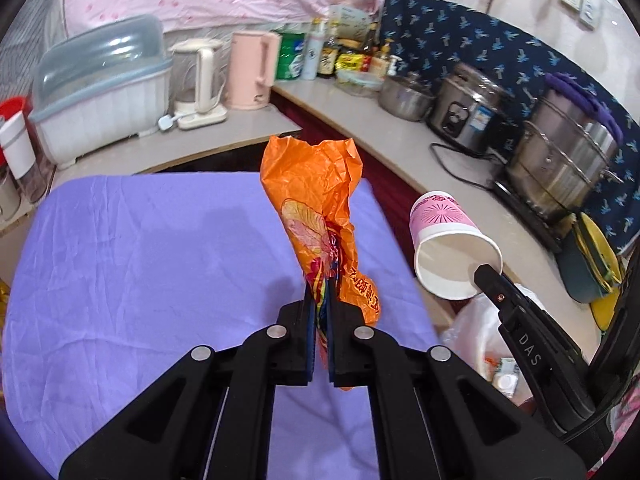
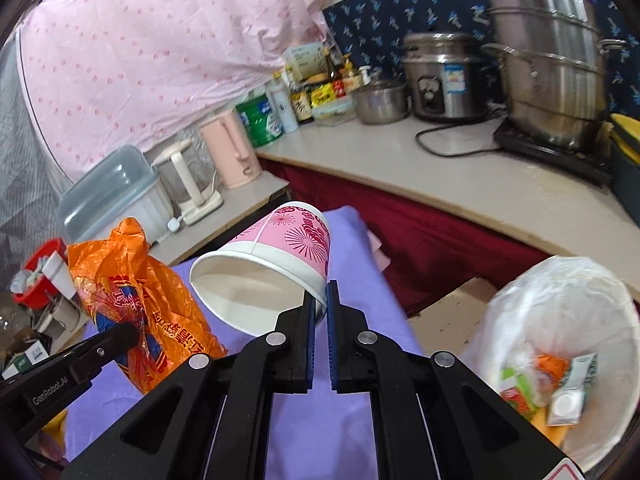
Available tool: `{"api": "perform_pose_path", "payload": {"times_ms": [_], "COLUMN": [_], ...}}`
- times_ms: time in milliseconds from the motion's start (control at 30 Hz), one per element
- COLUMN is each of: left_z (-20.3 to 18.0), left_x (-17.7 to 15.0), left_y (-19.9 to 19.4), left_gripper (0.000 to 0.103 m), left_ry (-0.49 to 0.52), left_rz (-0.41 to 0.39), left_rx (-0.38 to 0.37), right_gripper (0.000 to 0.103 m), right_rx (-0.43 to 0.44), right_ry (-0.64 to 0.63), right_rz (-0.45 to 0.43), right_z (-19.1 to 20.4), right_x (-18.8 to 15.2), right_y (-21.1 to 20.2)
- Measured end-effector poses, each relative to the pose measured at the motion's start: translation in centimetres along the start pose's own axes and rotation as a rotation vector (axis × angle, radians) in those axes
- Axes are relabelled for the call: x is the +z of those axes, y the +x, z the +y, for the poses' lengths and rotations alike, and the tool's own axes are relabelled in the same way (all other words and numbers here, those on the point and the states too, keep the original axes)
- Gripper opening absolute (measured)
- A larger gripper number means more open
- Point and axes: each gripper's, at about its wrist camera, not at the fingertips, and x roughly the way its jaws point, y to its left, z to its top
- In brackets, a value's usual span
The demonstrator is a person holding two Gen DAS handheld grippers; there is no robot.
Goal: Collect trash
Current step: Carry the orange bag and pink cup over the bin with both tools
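Observation:
My left gripper (image 1: 322, 284) is shut on a crumpled orange snack wrapper (image 1: 316, 196) and holds it upright above the purple cloth (image 1: 140, 272). The wrapper also shows at the left of the right wrist view (image 2: 136, 300). My right gripper (image 2: 322, 300) is shut on the rim of a pink and white paper cup (image 2: 276, 264), tilted with its mouth toward me, above the cloth (image 2: 320, 420). The cup shows at the right of the left wrist view (image 1: 452, 244). A bin lined with a clear bag (image 2: 560, 320) holds some trash, low at the right.
A counter (image 1: 400, 128) curves behind the table with kettles (image 1: 252, 72), a covered dish rack (image 1: 104, 92), bottles, a rice cooker (image 1: 464, 108) and a steel steamer pot (image 1: 568, 152). A cardboard piece (image 2: 452, 312) lies by the bin. A red bucket (image 2: 40, 272) stands far left.

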Motion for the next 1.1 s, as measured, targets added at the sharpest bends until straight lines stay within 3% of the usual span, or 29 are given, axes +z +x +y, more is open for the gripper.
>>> {"api": "perform_pose_path", "payload": {"times_ms": [233,567,900,1100], "left_z": [-7.6,-18.0,-24.3,-26.1], "left_x": [-0.9,-4.4,-8.2,-10.4], "left_y": [-3.6,-5.0,-3.5,-1.4], "left_gripper": [0.004,0.004,0.004,0.004], "left_ry": [0.092,0.214,0.288,0.310], "left_rz": [-0.036,-0.011,0.067,0.130], "left_rx": [-0.053,-0.136,-0.184,-0.187], "right_gripper": [0.005,0.005,0.005,0.005], "right_rx": [-0.040,-0.132,-0.195,-0.206], "right_ry": [0.034,0.123,0.207,0.234], "right_rz": [-0.079,-0.124,-0.096,-0.050], "right_z": [-5.3,-15.0,-22.3,-24.4], "right_x": [1.4,0.8,-2.2,-4.8], "right_y": [-6.9,-14.1,-16.4,-16.0]}}
